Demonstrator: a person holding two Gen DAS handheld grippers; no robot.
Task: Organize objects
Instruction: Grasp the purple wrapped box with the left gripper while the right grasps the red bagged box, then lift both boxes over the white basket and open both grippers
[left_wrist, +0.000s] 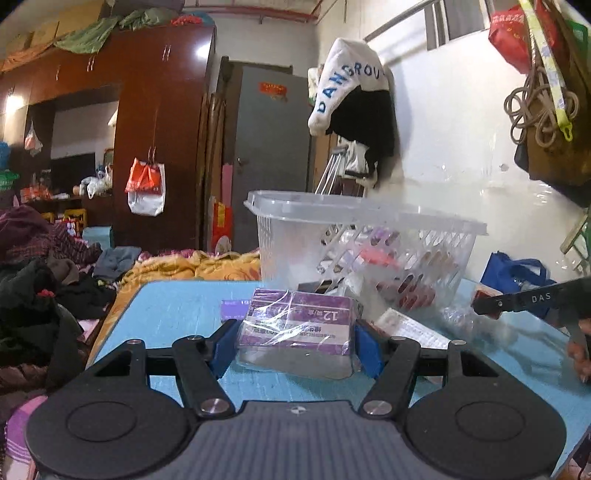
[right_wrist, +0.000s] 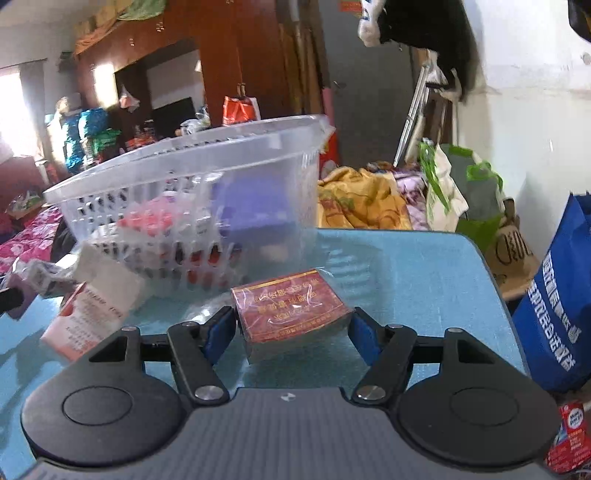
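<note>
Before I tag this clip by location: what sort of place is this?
Most likely a lived-in bedroom at home. A tall brown wardrobe stands by a bed heaped with yellow bedding, and clothes hang on the wall. The work goes on at a small blue table.

Purple carton (left_wrist: 299, 325) and red carton (right_wrist: 291, 317): printed card under glossy, crinkled clear film. Basket (left_wrist: 369, 236): translucent, smooth perforated plastic. Worktop (left_wrist: 177, 306): matt blue, faintly scuffed. Left tool (left_wrist: 295, 347) and right tool (right_wrist: 293, 332): matt black plastic, shiny metal rivets, blue pads (left_wrist: 225, 347).
</note>
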